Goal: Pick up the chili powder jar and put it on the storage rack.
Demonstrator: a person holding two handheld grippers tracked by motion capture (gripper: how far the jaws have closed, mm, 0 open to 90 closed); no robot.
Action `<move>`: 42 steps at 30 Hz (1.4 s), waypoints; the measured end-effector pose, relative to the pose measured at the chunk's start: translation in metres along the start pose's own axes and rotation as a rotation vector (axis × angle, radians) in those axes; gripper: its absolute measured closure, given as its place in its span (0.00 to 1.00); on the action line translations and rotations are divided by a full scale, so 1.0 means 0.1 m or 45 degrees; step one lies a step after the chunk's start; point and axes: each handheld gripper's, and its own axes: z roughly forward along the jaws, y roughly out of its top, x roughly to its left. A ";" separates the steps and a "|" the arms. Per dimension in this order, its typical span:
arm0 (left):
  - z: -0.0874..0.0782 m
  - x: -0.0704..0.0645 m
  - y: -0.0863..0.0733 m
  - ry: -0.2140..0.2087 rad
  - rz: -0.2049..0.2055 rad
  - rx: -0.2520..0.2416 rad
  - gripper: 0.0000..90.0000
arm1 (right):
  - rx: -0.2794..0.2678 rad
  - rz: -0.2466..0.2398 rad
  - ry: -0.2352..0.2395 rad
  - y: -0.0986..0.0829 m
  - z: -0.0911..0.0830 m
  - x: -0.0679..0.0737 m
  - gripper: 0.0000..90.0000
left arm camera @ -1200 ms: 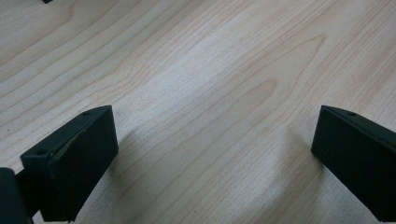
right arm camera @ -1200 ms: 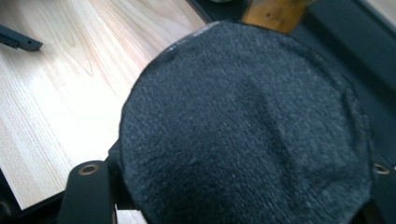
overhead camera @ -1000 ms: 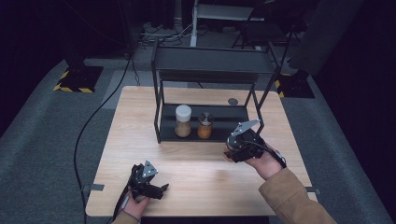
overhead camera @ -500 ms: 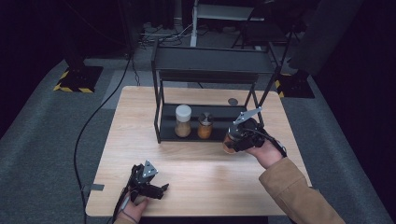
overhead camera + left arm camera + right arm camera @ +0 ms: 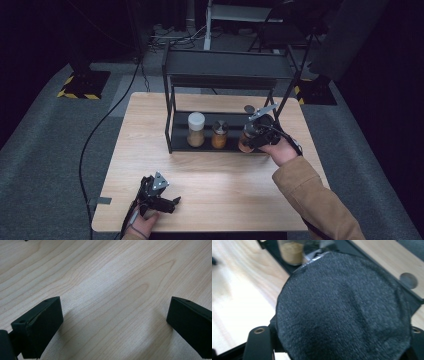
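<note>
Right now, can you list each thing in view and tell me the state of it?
left claw: open, empty, low over the table.
right claw: shut on the dark-lidded jar, at the lower shelf's right end.
white-lidded jar: upright on the lower shelf, lid on.
small jar: upright beside it, lid on.
rack: standing, top shelf looks bare.

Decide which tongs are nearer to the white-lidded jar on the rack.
Right. The right tongs are at the rack's lower shelf, two jars from the white-lidded jar; the left tongs rest near the table's front edge.
</note>
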 end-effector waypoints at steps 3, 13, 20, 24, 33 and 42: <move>0.00 0.00 0.00 0.002 0.000 0.002 0.00 | 0.004 0.014 -0.032 0.02 0.06 -0.03 0.35; 0.00 0.01 0.00 -0.003 -0.001 -0.001 0.00 | 0.016 0.080 -0.049 0.03 0.30 -0.18 0.35; 0.00 0.01 0.00 -0.002 0.000 -0.001 0.00 | 0.056 0.073 -0.050 0.06 0.52 -0.19 0.35; 0.00 0.01 0.00 -0.003 0.001 0.000 0.00 | 0.068 0.080 -0.049 0.07 0.65 -0.21 0.35; 0.00 0.01 0.00 -0.003 0.001 0.000 0.00 | 0.096 0.112 -0.043 0.09 0.89 -0.24 0.35; 0.00 0.00 0.00 -0.002 0.001 0.001 0.00 | 0.112 0.140 -0.024 0.11 1.03 -0.30 0.35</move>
